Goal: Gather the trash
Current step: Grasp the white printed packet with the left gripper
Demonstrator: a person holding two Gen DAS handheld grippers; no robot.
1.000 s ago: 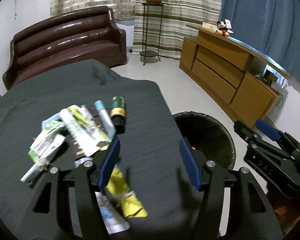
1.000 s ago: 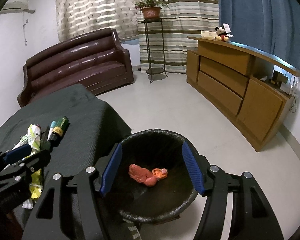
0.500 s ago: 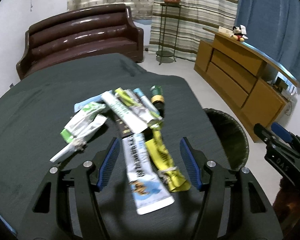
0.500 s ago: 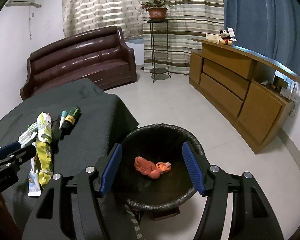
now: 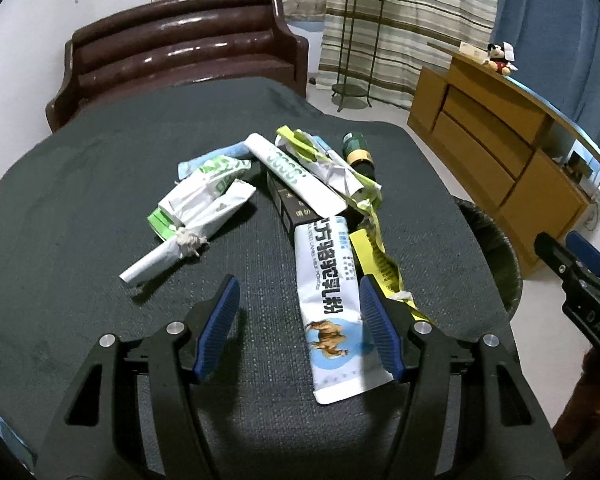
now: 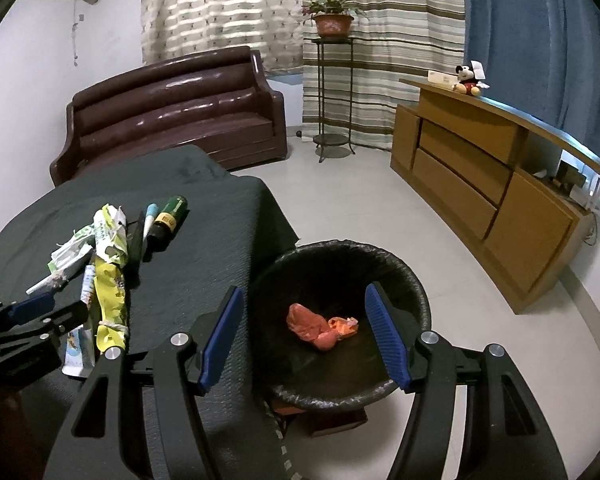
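A heap of trash lies on the dark-clothed table (image 5: 100, 168): a white and blue sachet (image 5: 332, 304), a yellow wrapper (image 5: 380, 264), a white and green tied packet (image 5: 196, 208), a black box (image 5: 292, 208) and a green bottle (image 5: 358, 152). My left gripper (image 5: 298, 328) hangs open just above the cloth, with the sachet's near end beside its right finger. My right gripper (image 6: 306, 336) is open and empty over the black-lined trash bin (image 6: 416, 280), which holds orange-red crumpled trash (image 6: 316, 326). In the right wrist view the heap (image 6: 108, 248) lies left, with the left gripper (image 6: 36, 316) beside it.
The bin stands on the pale floor just off the table's right edge. A brown sofa (image 5: 180, 48) sits behind the table. A plant stand (image 6: 332, 92) and a wooden sideboard (image 6: 480, 184) line the far side of the room.
My left gripper has swung left from the table's right edge to face the heap, and the sachet now lies between its fingers. The right gripper drifted slightly, staying over the bin.
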